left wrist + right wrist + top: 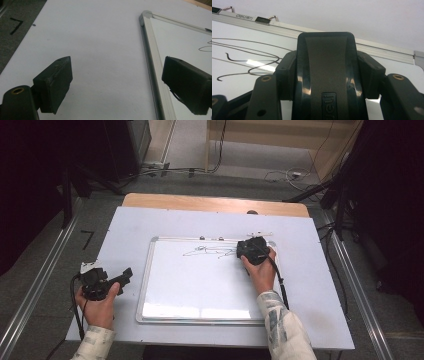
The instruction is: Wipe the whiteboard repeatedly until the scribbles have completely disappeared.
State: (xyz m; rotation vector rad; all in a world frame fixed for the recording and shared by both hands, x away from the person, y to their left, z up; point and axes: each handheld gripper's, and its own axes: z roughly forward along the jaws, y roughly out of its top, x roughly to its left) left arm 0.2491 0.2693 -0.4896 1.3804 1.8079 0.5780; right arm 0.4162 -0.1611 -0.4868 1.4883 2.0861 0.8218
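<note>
White table, whiteboard at centre: the right gripper clamps a black eraser at the board's top-right, beside the scribbles. Left gripper waits wide, left of the board. Next, probably: sweep leftwards across them.

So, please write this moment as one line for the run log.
right claw: shut on eraser | eraser: on whiteboard, by scribble | left claw: open, beside whiteboard

Dim room with black corners in the high view, bright glare band along the near edge of the whiteboard, soft overall focus, near jaws blurred in both gripper views, glossy highlights on the eraser, faint shadows.
</note>
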